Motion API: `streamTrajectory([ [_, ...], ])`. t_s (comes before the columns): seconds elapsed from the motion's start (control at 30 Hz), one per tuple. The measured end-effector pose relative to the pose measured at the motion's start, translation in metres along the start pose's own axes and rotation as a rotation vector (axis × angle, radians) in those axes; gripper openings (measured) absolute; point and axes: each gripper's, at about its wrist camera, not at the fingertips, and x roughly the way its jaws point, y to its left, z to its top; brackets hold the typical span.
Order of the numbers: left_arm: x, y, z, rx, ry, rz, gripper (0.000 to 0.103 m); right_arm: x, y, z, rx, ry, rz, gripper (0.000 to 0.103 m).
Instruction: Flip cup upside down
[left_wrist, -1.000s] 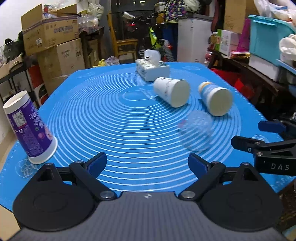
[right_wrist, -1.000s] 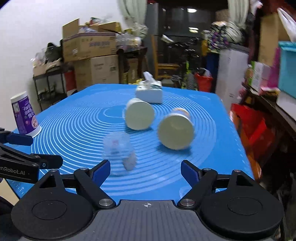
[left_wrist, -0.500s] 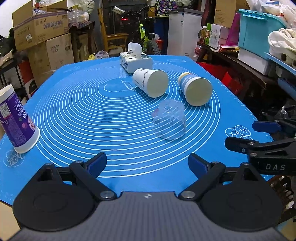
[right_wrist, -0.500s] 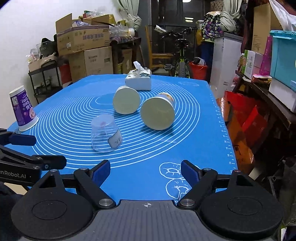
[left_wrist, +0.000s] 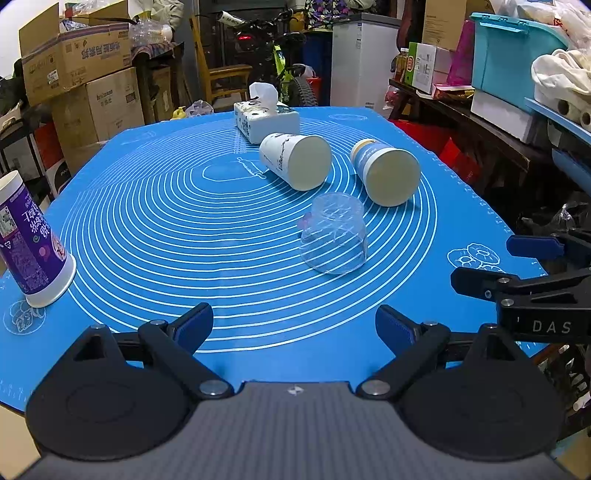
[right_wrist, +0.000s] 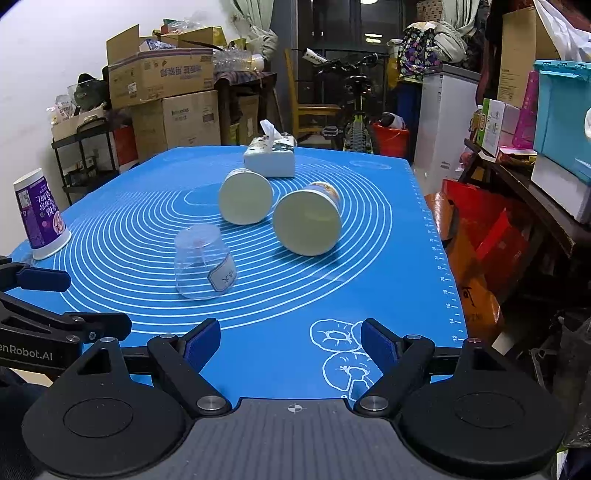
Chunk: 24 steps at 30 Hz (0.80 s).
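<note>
A clear plastic cup (left_wrist: 334, 236) stands upside down on the blue mat (left_wrist: 184, 236), right of the middle; it also shows in the right wrist view (right_wrist: 203, 264) with a small label. A purple paper cup (left_wrist: 31, 245) stands upside down at the mat's left edge, also in the right wrist view (right_wrist: 38, 214). Two paper cups lie on their sides: a white one (left_wrist: 295, 160) and a blue-and-yellow one (left_wrist: 386, 171). My left gripper (left_wrist: 295, 325) is open and empty above the near edge. My right gripper (right_wrist: 291, 345) is open and empty, also near the front edge.
A tissue box (left_wrist: 266, 120) sits at the mat's far end. Cardboard boxes (left_wrist: 77, 74) stack at the left. A cluttered shelf with a teal bin (left_wrist: 517, 51) runs along the right. A bicycle (right_wrist: 351, 122) and a white cabinet (right_wrist: 447, 118) stand behind.
Both grippers have pulled back toward the table's near edge and stay open. The clear cup, blurred a second ago, now stands still upside down.
</note>
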Motion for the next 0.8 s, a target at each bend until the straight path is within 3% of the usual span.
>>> streamTrajectory([
  [0.8, 0.0014, -0.0026, -0.0026, 0.007, 0.014, -0.013, 0.094, -0.0013, 0.0002, -0.001, -0.002, 0.004, -0.002, 0.085],
])
